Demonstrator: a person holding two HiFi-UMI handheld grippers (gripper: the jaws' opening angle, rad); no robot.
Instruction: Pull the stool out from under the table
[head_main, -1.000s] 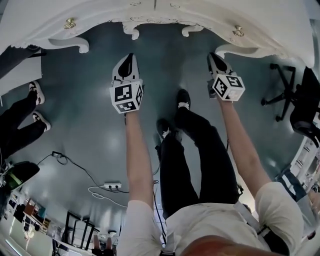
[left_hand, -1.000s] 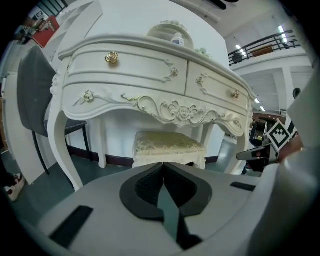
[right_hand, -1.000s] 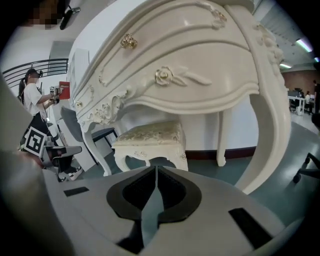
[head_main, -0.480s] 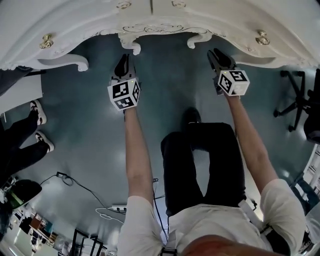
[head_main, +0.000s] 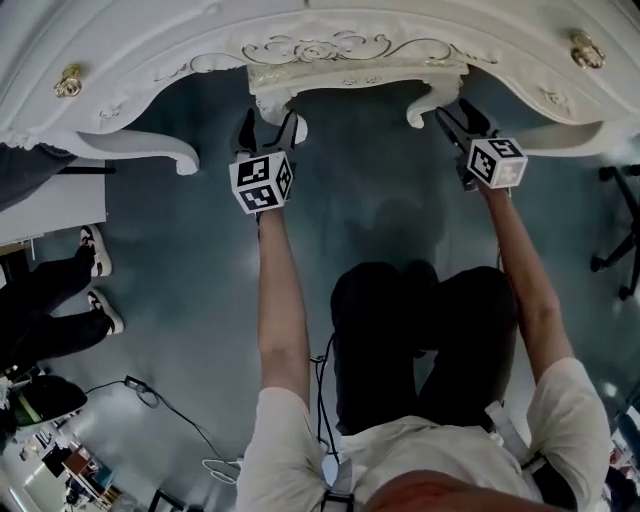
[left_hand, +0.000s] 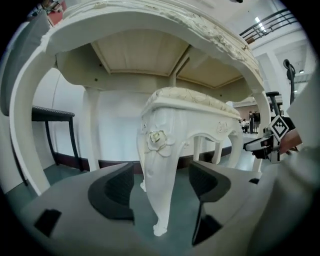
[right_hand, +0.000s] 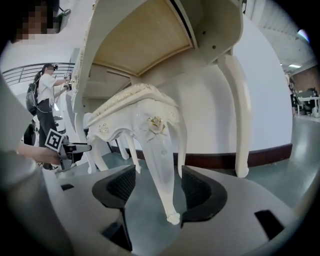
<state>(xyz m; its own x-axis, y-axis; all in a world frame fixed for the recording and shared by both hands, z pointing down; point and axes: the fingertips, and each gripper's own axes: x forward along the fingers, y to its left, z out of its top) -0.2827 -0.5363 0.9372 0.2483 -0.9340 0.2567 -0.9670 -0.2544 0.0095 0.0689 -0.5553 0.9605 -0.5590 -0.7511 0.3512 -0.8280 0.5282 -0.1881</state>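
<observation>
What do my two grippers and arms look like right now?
Left gripper and right gripper match: dark curved jaws with ribbed pads, pale grey bodies, each topped by a white cube with black square markers. Arms bare below short white sleeves.

Glossy blue-grey floor (head_main: 190, 260), white wall (right_hand: 280, 100); black office chair (head_main: 615, 258)

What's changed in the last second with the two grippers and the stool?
Both grippers dropped and moved in toward the stool. The left gripper and right gripper have just been opening their fingers, and each now has a front stool leg between them, not yet clamped. The stool stayed under the table.
</observation>
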